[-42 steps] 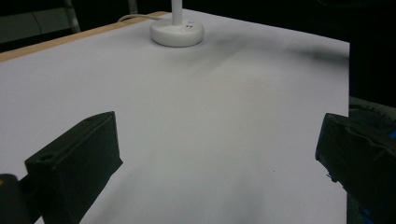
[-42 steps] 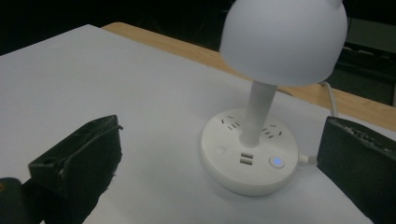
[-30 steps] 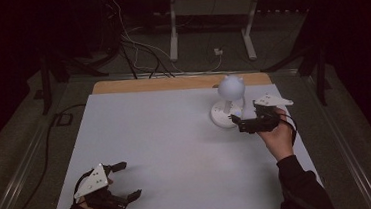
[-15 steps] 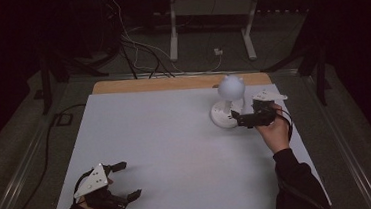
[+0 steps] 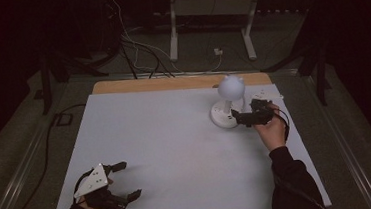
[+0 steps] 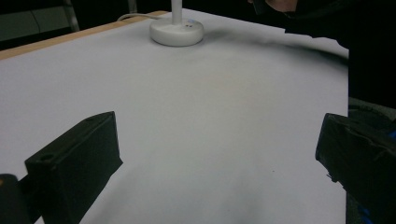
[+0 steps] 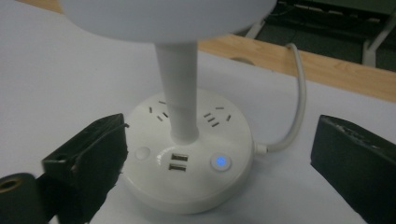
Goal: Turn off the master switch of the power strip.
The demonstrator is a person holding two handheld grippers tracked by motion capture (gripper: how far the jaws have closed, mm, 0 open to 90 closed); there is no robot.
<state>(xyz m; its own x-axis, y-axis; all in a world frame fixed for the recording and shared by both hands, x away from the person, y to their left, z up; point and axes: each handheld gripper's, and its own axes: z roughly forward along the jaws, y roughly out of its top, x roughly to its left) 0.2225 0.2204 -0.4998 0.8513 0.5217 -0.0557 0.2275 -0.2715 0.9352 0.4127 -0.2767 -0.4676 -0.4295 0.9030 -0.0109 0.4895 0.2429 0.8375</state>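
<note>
While the left gripper (image 5: pixel 123 180) sits low at the near left corner of the big white tabletop (image 5: pixel 166 136), jaws spread wide with nothing between them, the right gripper (image 5: pixel 240 118) is up at the far right, pointed straight at the small white desk lamp with a round head and a round socket base (image 5: pixel 227 103). In the right gripper view its 2 black jaws stand wide apart on either side of the lamp's base (image 7: pixel 189 163), the left one just beside the rim, can't tell if it's actually touching. On top of that base there's a lit blue button (image 7: pixel 221 162), 2 USB ports (image 7: pixel 179 163), a plain white button (image 7: pixel 142 153) and some plug sockets around the white stem (image 7: pixel 180 88). A white cord (image 7: pixel 295 102) runs off the base toward the light wooden strip along the table's far edge (image 7: pixel 317 65). From the left gripper view the lamp base (image 6: pixel 176 31) is well off across the bare white surface, with the person's dark sleeve (image 6: pixel 327 28) reaching in at the top right
</note>
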